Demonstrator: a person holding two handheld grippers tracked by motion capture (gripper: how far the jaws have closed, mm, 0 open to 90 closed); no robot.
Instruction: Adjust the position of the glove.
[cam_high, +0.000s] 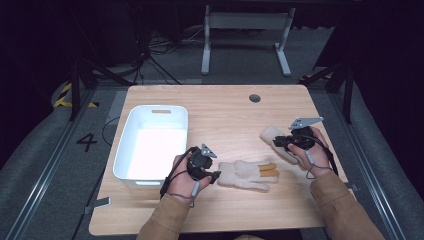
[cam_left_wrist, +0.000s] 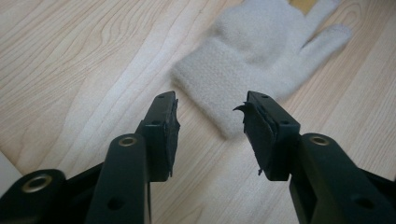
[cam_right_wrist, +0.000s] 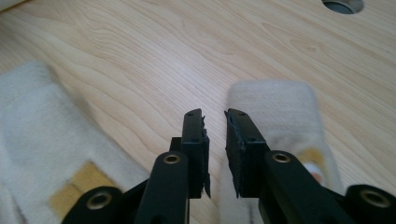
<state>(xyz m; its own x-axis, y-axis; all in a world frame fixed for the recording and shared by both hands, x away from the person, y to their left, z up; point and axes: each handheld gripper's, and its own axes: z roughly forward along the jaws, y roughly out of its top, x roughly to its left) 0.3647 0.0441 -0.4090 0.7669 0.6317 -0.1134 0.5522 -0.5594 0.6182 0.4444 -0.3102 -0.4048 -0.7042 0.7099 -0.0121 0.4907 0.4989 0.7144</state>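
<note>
A cream knit glove (cam_high: 242, 175) with yellow fingertips lies flat near the front middle of the wooden table (cam_high: 225, 115). My left gripper (cam_high: 216, 175) is at its cuff. In the left gripper view the left gripper (cam_left_wrist: 210, 116) is open, and the glove's cuff (cam_left_wrist: 247, 60) lies just beyond the tips, not held. A second cream glove (cam_high: 272, 137) lies to the right, partly under my right gripper (cam_high: 279, 142). In the right gripper view the right gripper (cam_right_wrist: 215, 114) has only a narrow gap, with wood showing through it. That glove (cam_right_wrist: 275, 107) lies under the right jaw.
An empty white plastic bin (cam_high: 150, 150) stands at the table's left side, close to my left hand. A round cable hole (cam_high: 254, 98) sits near the far edge. The other glove (cam_right_wrist: 32, 116) shows left of the right gripper's jaws.
</note>
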